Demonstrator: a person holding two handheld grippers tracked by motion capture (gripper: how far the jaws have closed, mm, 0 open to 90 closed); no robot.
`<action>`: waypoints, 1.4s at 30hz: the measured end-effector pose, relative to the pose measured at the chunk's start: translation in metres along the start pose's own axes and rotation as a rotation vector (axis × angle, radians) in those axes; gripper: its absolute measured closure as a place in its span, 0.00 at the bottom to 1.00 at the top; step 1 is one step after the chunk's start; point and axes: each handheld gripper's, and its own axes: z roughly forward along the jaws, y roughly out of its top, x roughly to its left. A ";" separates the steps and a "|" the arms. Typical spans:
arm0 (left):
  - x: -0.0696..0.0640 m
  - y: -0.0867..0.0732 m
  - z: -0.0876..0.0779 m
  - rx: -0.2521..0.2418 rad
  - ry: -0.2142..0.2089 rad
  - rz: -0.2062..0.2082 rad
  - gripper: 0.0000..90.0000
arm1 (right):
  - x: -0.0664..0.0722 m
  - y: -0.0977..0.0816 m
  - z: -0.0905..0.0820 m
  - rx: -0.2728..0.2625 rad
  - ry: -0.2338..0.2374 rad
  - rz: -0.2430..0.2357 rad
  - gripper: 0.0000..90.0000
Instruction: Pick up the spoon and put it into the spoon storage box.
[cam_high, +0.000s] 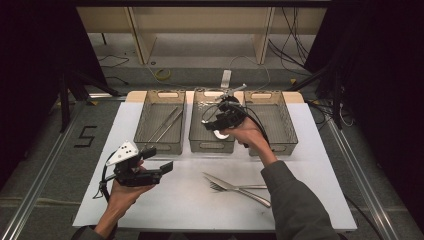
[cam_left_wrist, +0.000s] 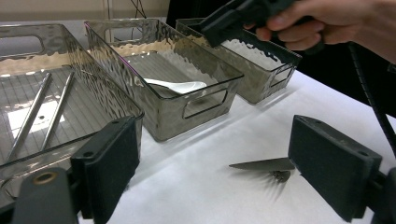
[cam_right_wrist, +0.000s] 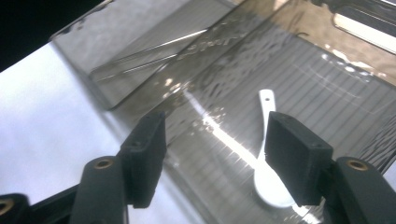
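The white spoon lies flat in the middle bin, handle toward its far end, bowl at the near end. The right gripper hangs above it, jaws wide, holding nothing. The left gripper, beside the left bin, is wide and empty too. Three bins; one knife and one fork lie in front of them.

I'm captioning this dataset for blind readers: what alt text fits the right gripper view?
The right gripper, its two black jaws open, hangs above a white spoon lying on the ribbed floor of a clear smoky plastic bin. Beside it a second bin holds thin metal chopsticks, both on a white table.
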 end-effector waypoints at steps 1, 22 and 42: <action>0.000 0.000 0.000 -0.001 0.000 0.000 0.17 | 0.003 -0.003 -0.003 0.003 0.007 -0.018 0.42; 0.000 0.000 0.001 0.006 0.003 0.000 0.17 | 0.033 -0.077 -0.044 0.049 0.082 -0.106 0.37; -0.002 0.000 0.001 0.008 0.003 0.015 0.17 | 0.042 -0.109 -0.045 0.120 0.071 -0.127 0.33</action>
